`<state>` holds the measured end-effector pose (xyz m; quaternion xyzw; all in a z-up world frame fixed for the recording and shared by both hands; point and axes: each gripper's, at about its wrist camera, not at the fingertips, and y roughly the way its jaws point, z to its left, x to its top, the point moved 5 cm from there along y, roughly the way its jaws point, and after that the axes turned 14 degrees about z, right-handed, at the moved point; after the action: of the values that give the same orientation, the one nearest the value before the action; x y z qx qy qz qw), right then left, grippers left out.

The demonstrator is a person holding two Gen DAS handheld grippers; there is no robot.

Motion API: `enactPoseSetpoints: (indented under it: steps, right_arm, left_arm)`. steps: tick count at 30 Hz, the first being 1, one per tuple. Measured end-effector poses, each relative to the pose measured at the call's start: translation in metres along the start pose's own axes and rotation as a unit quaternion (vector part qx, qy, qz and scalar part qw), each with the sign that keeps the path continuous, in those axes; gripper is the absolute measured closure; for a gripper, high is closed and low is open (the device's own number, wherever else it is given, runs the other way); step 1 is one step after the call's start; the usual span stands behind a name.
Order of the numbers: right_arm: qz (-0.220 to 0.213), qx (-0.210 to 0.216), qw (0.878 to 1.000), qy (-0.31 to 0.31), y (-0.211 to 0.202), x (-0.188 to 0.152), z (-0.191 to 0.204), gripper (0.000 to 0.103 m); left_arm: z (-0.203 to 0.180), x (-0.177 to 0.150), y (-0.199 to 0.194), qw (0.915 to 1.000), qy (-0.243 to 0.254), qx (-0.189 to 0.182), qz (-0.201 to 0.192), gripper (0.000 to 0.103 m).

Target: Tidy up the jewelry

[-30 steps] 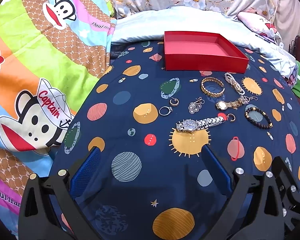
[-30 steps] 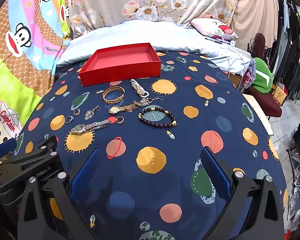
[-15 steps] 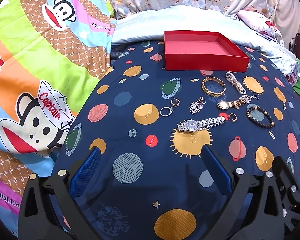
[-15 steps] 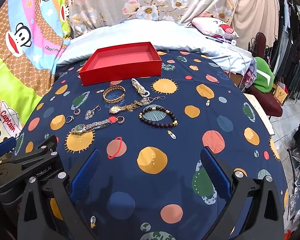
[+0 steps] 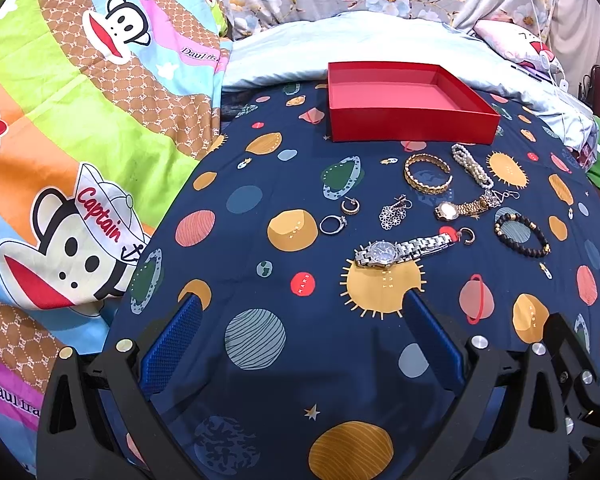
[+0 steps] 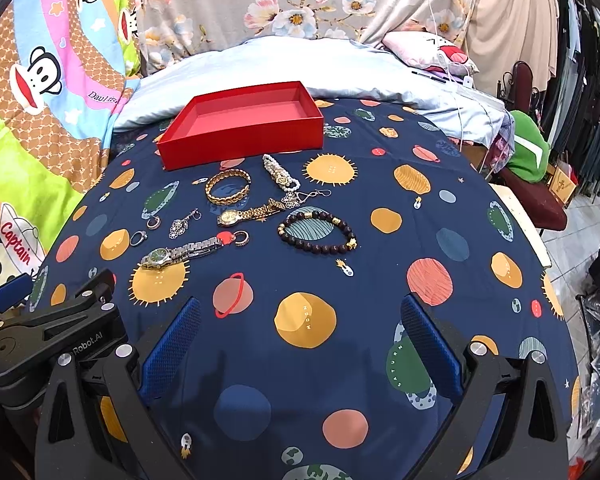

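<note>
Risk assessment: the jewelry lies in a tight cluster on the planet-print cover (image 5: 260,360), just in front of the red box (image 5: 404,116). The gold watch (image 6: 248,213) touches a silver pendant chain (image 6: 300,198), so lifting either piece would probably drag the other. The silver watch (image 5: 400,250) ends right beside a small hoop earring (image 5: 466,236); a wide grasp there could catch both. The cover appears soft, so a small item such as the ring (image 5: 332,224) may sink or slide when pressed instead of being gripped. Thin chains could slip from the flat blue pads.

Left tongs (image 5: 300,340): spread wide, released, holding nothing. The pads hover over bare cover, short of the silver watch, and whether they touch the fabric cannot be told.

Right tongs (image 6: 300,340): also spread wide and empty, near the front edge of the cover, well apart from the black bead bracelet (image 6: 318,234).

Task items: none of the pieces is in the box, which is empty. The gold bangle (image 5: 426,174) and the pearl bracelet (image 5: 470,166) lie nearest its front wall; the flower earring (image 5: 394,212) lies between the ring and the gold watch.
</note>
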<state>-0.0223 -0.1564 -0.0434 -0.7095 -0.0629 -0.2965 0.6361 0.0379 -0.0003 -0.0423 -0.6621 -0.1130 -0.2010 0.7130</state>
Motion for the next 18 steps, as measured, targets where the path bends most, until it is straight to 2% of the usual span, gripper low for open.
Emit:
enactPoseSetpoints:
  steps: [2, 11, 13, 18]
  right_arm:
    - [0.0, 0.0, 1.0, 0.0, -0.001, 0.001, -0.001, 0.005]
    - [0.002, 0.001, 1.0, 0.0, 0.002, -0.001, 0.0, 0.005]
    - [0.005, 0.003, 1.0, -0.001, 0.005, -0.001, -0.001, 0.005]
    - [0.015, 0.005, 1.0, -0.003, 0.015, 0.004, -0.007, 0.005]
  left_arm:
    - [0.0, 0.001, -0.001, 0.9999, 0.002, 0.005, -0.016, 0.005]
    - [-0.001, 0.002, -0.001, 0.9998, 0.002, 0.003, -0.019, 0.005]
    - [-0.001, 0.004, -0.001, 0.9987, 0.007, 0.014, -0.048, 0.005]
    - [0.0, 0.006, 0.013, 0.9995, -0.003, -0.017, -0.027, 0.005]
